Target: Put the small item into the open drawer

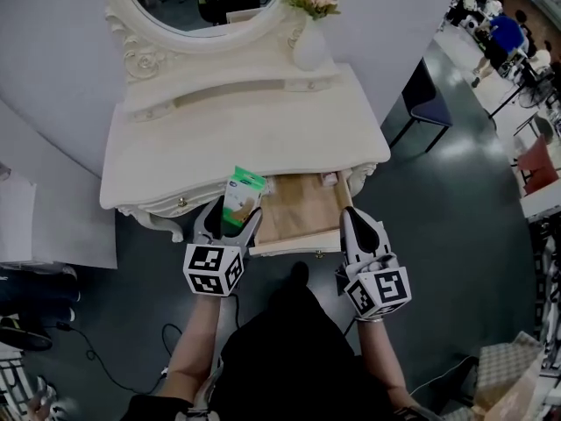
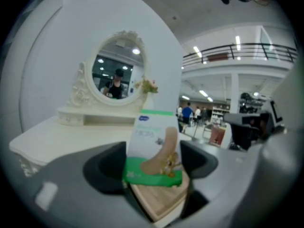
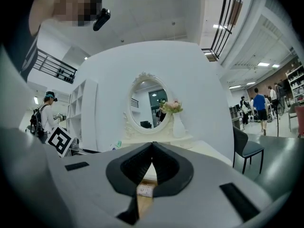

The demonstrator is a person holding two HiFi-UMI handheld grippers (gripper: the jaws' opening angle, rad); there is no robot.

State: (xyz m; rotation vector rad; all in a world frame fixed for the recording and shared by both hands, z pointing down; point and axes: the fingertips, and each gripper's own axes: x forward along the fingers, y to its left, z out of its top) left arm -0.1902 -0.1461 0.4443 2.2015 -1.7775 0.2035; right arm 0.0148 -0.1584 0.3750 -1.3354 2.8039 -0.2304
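Left gripper [image 1: 233,218] clasping packet [image 1: 244,191], over open drawer [image 1: 302,214] left edge

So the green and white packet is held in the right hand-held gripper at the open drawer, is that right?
Not quite. The left hand-held gripper holds the green and white packet, as the left gripper view shows. The right hand-held gripper is shut with nothing between its jaws. The rest stands: the packet is held at the open drawer.
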